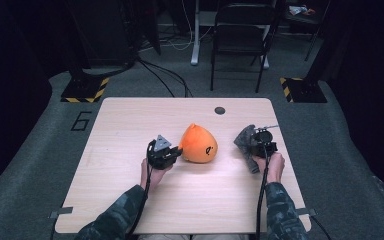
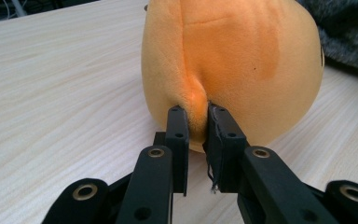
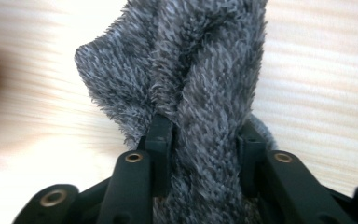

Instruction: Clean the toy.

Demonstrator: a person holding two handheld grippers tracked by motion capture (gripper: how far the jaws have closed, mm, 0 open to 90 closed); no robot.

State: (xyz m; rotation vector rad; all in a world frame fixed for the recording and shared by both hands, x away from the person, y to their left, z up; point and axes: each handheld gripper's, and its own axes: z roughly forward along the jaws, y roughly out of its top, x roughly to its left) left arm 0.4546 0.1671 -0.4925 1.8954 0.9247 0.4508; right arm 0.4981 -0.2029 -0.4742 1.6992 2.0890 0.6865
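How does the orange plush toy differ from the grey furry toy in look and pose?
The orange plush toy is smooth, round and pointed on top; the grey furry toy is shaggy and irregular in shape. The orange plush toy rests near the middle of the table; the grey furry toy is near its right edge. The left gripper pinches a small fold of the orange plush toy; the right gripper has a thick part of the grey furry toy between its jaws. Both are soft.
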